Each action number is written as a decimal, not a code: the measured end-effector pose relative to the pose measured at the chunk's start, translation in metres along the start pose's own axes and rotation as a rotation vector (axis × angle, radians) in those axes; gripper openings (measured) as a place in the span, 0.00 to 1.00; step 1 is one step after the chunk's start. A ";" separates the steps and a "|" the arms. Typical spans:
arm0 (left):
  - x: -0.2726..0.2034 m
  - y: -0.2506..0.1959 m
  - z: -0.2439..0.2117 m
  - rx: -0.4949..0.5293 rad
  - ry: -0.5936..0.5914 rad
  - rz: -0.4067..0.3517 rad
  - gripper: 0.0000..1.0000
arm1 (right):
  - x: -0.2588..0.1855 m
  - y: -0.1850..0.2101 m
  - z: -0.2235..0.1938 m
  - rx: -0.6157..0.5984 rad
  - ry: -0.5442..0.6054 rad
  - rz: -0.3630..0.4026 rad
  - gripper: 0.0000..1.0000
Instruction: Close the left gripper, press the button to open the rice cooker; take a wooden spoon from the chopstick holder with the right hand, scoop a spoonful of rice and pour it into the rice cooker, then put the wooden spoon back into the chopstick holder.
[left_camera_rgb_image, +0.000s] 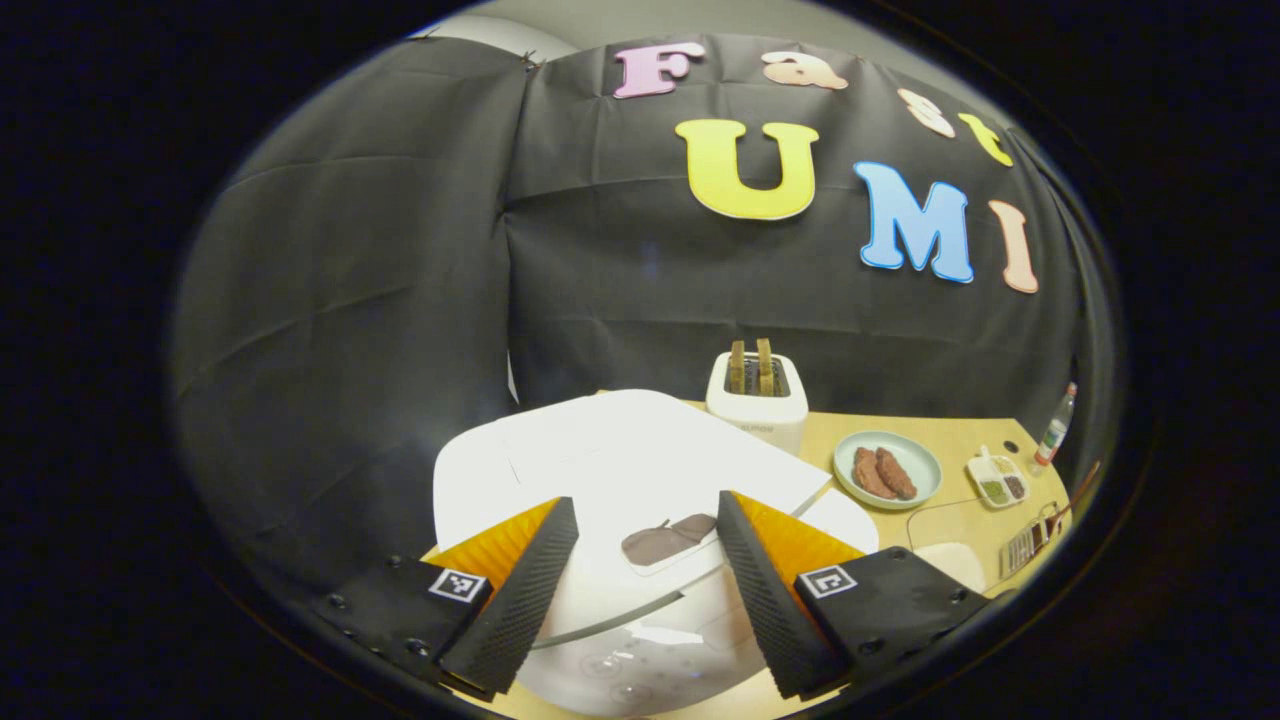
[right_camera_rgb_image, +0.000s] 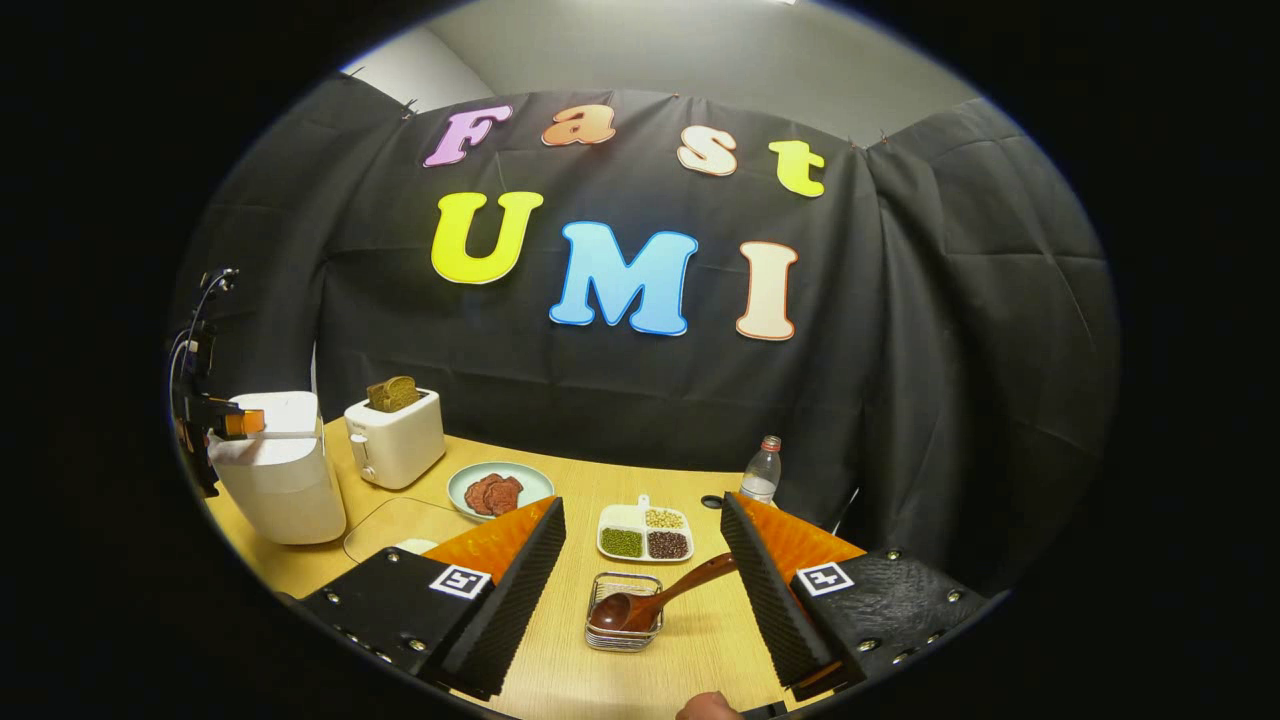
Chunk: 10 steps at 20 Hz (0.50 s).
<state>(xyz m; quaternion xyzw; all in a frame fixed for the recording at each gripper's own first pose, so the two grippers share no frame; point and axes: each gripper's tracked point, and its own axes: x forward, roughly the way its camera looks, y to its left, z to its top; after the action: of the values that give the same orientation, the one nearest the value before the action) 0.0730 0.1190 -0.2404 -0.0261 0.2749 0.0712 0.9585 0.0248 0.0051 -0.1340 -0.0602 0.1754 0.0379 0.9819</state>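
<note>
In the left gripper view my left gripper (left_camera_rgb_image: 645, 590) hangs open just above the white rice cooker (left_camera_rgb_image: 620, 470). The lid is down, and its dark button (left_camera_rgb_image: 668, 540) lies between my fingers, untouched. From the right gripper view the rice cooker (right_camera_rgb_image: 280, 475) stands at the far left with the left gripper (right_camera_rgb_image: 243, 424) over its top. My right gripper (right_camera_rgb_image: 640, 590) is open and holds nothing. Between its fingers a wooden spoon (right_camera_rgb_image: 665, 598) rests bowl-down in a wire chopstick holder (right_camera_rgb_image: 622, 625), with the handle leaning right. A divided dish of grains (right_camera_rgb_image: 645, 532) sits behind it.
A white toaster (right_camera_rgb_image: 395, 438) with bread and a plate of brown meat slices (right_camera_rgb_image: 500, 490) stand beside the cooker. A plastic bottle (right_camera_rgb_image: 762, 470) is by the back wall. A bit of a hand (right_camera_rgb_image: 710, 708) shows at the bottom edge. The tabletop (right_camera_rgb_image: 690, 650) is light wood.
</note>
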 end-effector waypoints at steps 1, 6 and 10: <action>0.001 -0.001 -0.006 0.007 0.025 -0.005 0.98 | 0.001 0.001 0.000 -0.001 0.002 0.002 0.95; -0.001 0.002 -0.010 -0.009 0.031 -0.025 1.00 | 0.005 0.014 -0.001 0.000 0.007 0.029 0.95; -0.002 0.000 -0.007 0.026 0.003 -0.056 0.98 | 0.005 0.032 0.006 0.002 -0.005 0.070 0.96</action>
<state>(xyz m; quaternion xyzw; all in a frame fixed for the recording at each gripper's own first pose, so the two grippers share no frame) 0.0676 0.1177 -0.2447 -0.0212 0.2765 0.0408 0.9599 0.0290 0.0377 -0.1332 -0.0532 0.1749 0.0721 0.9805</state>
